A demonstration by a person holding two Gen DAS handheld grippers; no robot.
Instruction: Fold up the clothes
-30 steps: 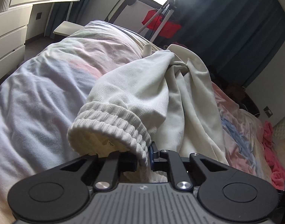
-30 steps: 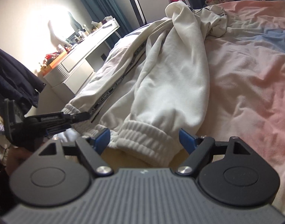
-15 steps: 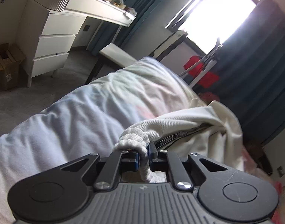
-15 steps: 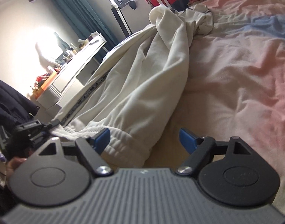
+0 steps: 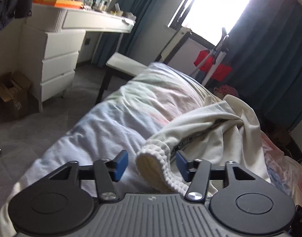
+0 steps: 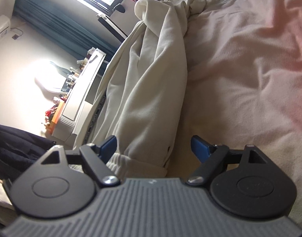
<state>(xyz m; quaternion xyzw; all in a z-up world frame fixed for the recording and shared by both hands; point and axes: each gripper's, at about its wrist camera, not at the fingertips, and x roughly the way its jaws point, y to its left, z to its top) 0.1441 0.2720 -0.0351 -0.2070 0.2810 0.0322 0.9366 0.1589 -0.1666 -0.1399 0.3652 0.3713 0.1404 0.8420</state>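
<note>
Cream sweatpants [image 5: 216,134] lie stretched along the bed, their waist bunched at the far end. One ribbed leg cuff [image 5: 159,167] rests between the blue pads of my left gripper [image 5: 152,165], which is open and not clamping it. In the right wrist view the other leg [image 6: 151,90] runs away from me, and its ribbed cuff [image 6: 129,165] lies between the spread jaws of my open right gripper [image 6: 154,148]. A dark lettered stripe [image 5: 192,138] runs down the leg seam.
The bed [image 6: 249,63] has a rumpled pastel duvet, pink and blue. A white dresser and desk [image 5: 58,55] stand to the left with a chair [image 5: 127,65] beside the bed. Dark curtains, a window and a red garment on a rack [image 5: 212,65] are behind. Grey floor lies left.
My left gripper was shut on the cuff and has now opened, leaving the cuff lying on the bed. The right gripper stayed open, tilted and moved in closer over its cuff.
</note>
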